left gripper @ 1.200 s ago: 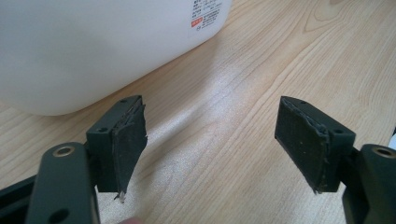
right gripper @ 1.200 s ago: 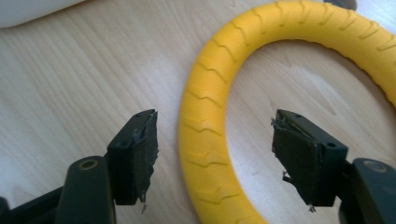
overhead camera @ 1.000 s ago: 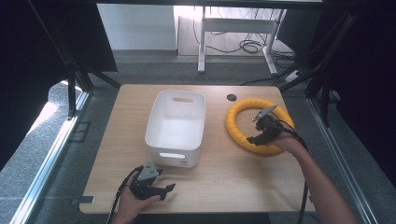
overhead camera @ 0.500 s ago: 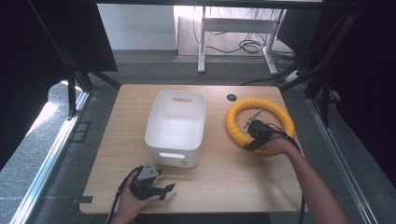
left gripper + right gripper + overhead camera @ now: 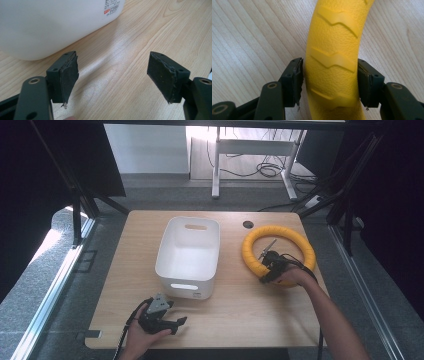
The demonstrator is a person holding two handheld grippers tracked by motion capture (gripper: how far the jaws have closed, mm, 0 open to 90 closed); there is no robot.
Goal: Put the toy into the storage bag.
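Wood table (image 5: 235,300), R gripper (image 5: 329,82) round yellow ring (image 5: 334,50)

A person works at a wooden table (image 5: 235,305), seen from above, a black gripper in each hand. The right gripper (image 5: 266,272) meets the near-left part of a yellow ribbed ring (image 5: 255,255) lying flat on the table's right side. The left gripper (image 5: 175,324) rests at the near edge, just in front of an empty white plastic bin (image 5: 167,252) with handle slots, which stands at the table's centre.
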